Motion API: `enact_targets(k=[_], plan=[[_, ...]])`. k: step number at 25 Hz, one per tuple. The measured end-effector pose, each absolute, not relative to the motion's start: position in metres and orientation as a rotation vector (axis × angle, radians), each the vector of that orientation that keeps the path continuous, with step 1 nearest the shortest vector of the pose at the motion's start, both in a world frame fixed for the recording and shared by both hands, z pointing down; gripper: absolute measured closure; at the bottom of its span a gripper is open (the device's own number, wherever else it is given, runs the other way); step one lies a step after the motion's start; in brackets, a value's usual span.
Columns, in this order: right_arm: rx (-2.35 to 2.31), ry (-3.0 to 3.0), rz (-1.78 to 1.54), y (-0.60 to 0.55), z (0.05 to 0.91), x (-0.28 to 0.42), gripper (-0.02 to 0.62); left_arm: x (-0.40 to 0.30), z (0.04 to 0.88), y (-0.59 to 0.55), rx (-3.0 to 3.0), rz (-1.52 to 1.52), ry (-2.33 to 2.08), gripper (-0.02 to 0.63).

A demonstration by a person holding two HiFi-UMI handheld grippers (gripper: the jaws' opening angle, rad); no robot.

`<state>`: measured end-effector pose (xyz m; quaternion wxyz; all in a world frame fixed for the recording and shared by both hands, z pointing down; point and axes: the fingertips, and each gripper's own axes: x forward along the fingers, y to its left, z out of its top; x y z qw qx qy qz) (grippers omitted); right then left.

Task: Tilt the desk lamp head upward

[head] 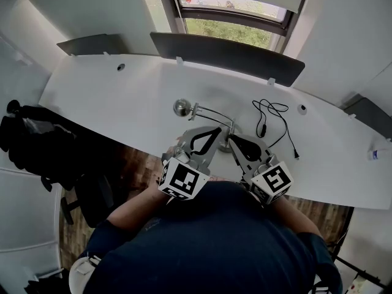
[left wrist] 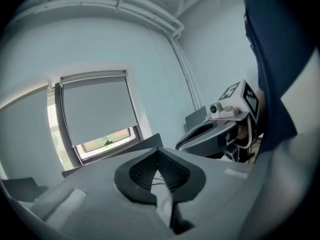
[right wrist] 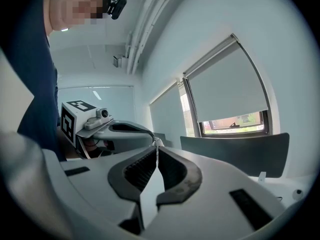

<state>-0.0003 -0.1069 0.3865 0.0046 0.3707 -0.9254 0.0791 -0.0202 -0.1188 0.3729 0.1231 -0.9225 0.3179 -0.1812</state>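
Observation:
The desk lamp stands on the white desk (head: pixel 122 103). Its round chrome head (head: pixel 182 108) is out to the left, on thin arms (head: pixel 214 114) that run back to a base (head: pixel 226 144) half hidden behind my grippers. Both grippers are held close in front of the person's chest, above the desk's near edge. The left gripper (head: pixel 215 131) (left wrist: pixel 159 154) is shut with nothing between its jaws, just right of and nearer than the lamp head. Beside the base, the right gripper (head: pixel 233 138) (right wrist: pixel 156 150) is also shut and empty. Neither touches the lamp.
A black cable (head: pixel 272 118) lies coiled on the desk right of the lamp. Dark partition panels (head: pixel 226 54) line the far edge below a window (head: pixel 233 17) with a half-lowered blind. A black chair with clothing (head: pixel 37 139) stands at the left. A small white item (head: pixel 380 154) sits far right.

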Motion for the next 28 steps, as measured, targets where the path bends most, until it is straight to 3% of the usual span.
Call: enact_targets(k=[9, 28], plan=[[1.183, -2.932, 0.297, -0.103, 0.400, -0.004, 0.583, -0.022, 0.387, -0.105, -2.986, -0.298, 0.965, 0.600], [1.159, -2.912, 0.251, -0.099, 0.397, -0.009, 0.584, -0.021, 0.392, -0.096, -3.016, -0.296, 0.918, 0.600]])
